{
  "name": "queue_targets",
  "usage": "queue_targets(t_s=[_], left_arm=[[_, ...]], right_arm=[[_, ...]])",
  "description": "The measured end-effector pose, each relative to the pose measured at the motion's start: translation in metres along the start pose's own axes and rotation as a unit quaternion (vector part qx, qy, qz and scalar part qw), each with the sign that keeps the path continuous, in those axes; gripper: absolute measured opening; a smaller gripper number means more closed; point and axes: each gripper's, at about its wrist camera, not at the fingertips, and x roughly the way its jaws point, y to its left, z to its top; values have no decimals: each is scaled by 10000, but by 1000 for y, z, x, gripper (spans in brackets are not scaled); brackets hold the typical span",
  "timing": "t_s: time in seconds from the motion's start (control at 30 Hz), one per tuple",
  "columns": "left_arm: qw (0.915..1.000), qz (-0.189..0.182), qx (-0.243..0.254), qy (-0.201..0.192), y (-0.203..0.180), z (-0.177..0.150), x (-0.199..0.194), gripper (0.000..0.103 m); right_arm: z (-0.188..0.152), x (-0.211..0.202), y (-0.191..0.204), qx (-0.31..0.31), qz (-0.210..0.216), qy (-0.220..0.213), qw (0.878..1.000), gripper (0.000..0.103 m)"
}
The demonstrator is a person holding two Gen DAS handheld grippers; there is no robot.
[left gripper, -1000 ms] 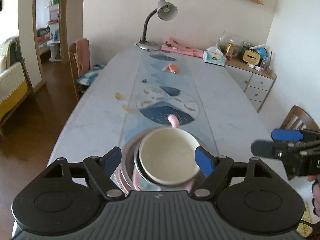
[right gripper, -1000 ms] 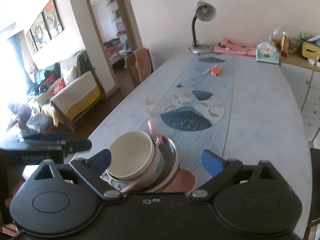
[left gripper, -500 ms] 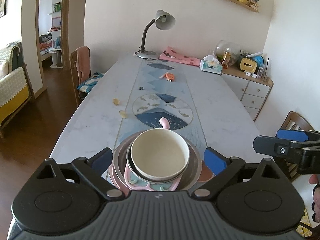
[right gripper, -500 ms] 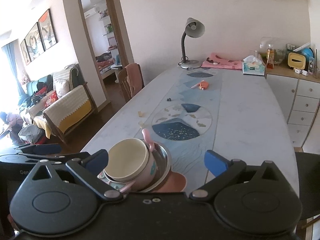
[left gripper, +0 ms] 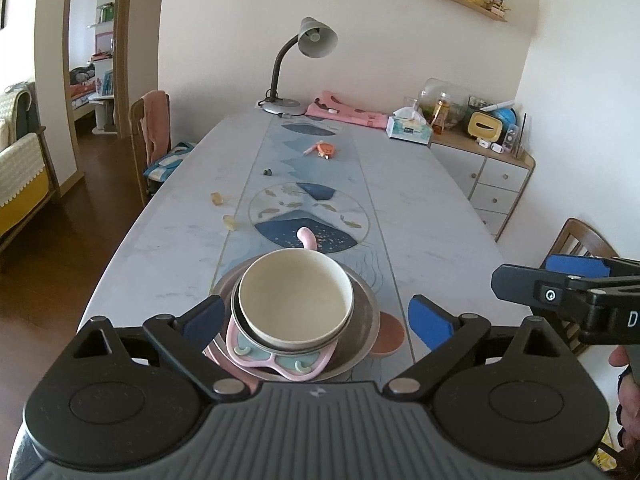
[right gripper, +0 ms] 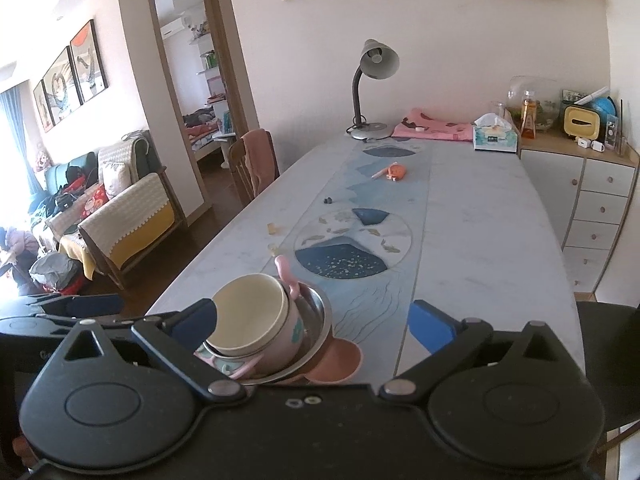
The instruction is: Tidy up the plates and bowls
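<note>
Looking at: a pile of dishes at the near end of the table (left gripper: pixel 432 216), with both tools close by.
Left gripper (left gripper: pixel 316 320): its jaws are spread wide. The pile sits between the two blue pads, but the pads do not press on it.
Right gripper (right gripper: pixel 316 320): its jaws are spread wide too, and they pinch nothing. The pile sits over by the left pad, not in the middle.
Cream bowl (left gripper: pixel 296 298): it is on top of the pile, the right way up, with nothing inside.
Pink cup (right gripper: pixel 294 330): the cream bowl sits inside it. It has a curly pink handle (left gripper: pixel 307 237) that points away toward the far end of the table.
Metal bowl (left gripper: pixel 366 330): it is wide and shiny, and the cup stands in it.
Pink plate (right gripper: pixel 338 364): it is at the bottom and peeks out on the right side of the pile.
Which tool is nearer: I think the left one. The pile is straight ahead of it, right in the gap. For the right one, the pile is off to the left.
How far along: I think the stacking is almost done or done, since every dish I can see is in one pile.
Farther away: little yellow bits (left gripper: pixel 219 199), an orange toy (left gripper: pixel 326 149), a gray lamp (left gripper: pixel 316 38) and a tissue box (left gripper: pixel 410 131), well apart from the pile.
</note>
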Motion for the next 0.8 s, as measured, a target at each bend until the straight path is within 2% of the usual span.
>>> queue_targets(t_s=[0.4,0.8], left_arm=[[9997,71,55,-224,-5,2,-9,99],[9999,73,-19,-97,-3,5,-6,99]], right_arm=[[0,-5,-6,132,15,107,9999,103],[1,-3,-5,127,9,152,9998,103]])
